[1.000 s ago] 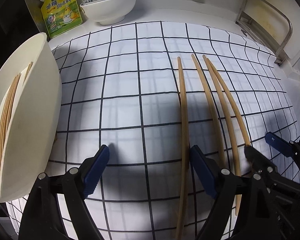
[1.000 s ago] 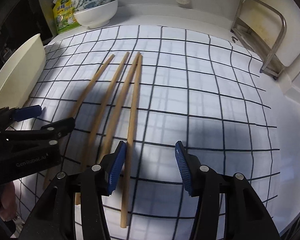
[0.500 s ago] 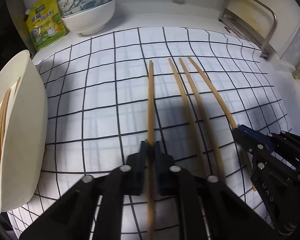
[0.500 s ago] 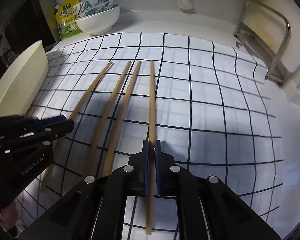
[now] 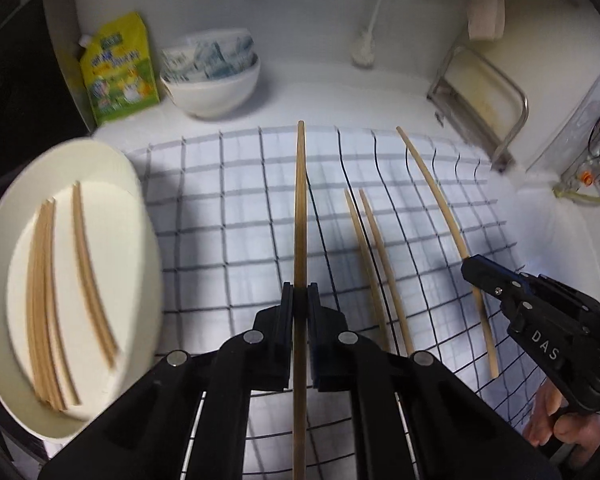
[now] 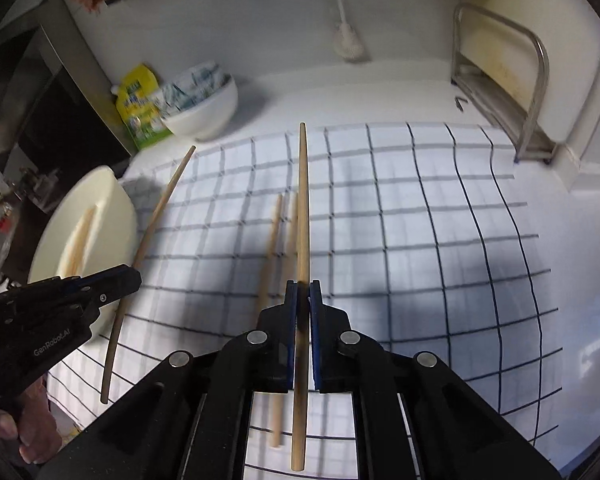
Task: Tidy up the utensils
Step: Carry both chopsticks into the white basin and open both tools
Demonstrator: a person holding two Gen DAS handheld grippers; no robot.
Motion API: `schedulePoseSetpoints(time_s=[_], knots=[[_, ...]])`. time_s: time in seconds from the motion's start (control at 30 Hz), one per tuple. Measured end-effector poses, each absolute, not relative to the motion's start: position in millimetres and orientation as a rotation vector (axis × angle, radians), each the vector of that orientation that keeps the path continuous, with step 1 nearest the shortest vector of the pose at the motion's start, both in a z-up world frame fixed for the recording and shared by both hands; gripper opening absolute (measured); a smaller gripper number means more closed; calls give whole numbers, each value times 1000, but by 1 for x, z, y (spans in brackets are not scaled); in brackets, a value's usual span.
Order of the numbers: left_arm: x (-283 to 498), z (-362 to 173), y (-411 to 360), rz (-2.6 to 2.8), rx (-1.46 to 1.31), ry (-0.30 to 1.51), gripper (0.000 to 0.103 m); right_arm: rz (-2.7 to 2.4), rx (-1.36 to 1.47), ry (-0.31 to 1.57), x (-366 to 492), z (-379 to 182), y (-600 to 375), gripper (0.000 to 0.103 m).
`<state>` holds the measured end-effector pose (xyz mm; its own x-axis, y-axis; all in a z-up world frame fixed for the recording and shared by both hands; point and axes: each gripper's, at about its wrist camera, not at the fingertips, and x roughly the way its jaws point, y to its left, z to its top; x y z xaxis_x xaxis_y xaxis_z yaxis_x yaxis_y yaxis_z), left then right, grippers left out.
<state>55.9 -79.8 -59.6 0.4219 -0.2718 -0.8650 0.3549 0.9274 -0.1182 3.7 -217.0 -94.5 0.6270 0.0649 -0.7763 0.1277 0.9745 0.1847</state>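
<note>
My left gripper (image 5: pixel 299 298) is shut on a wooden chopstick (image 5: pixel 300 208) and holds it above the checked cloth (image 5: pixel 236 240). In the right wrist view my right gripper (image 6: pixel 303 296) is shut on another chopstick (image 6: pixel 303 208), also lifted. Two chopsticks (image 5: pixel 374 260) still lie side by side on the cloth between the grippers. In the left wrist view the right gripper (image 5: pixel 476 268) shows at the right with its chopstick (image 5: pixel 432 184). A cream oval plate (image 5: pixel 132 240) at the left holds several chopsticks (image 5: pixel 46 292).
A stack of white bowls (image 5: pixel 214 80) and a yellow-green pouch (image 5: pixel 120 68) stand at the back left. A metal rack (image 5: pixel 484 96) stands at the back right, and a white brush (image 5: pixel 364 44) hangs on the back wall. A person's hand (image 5: pixel 560 420) holds the right gripper.
Both grippers closed on a chopstick each, then rose with them off the cloth. Two chopsticks stayed lying on the cloth.
</note>
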Motion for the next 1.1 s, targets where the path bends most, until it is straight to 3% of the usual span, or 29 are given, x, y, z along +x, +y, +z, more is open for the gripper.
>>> schedulePoseSetpoints(time_s=[0.4, 0.7, 1.1], knots=[[83, 2, 48, -224, 14, 940, 8, 242, 103, 834, 72, -42, -74, 6], [109, -29, 129, -95, -24, 996, 8, 368, 66, 956, 121, -73, 26, 6], [122, -76, 161, -85, -42, 1101, 8, 313, 65, 1102, 141, -126, 54, 6]])
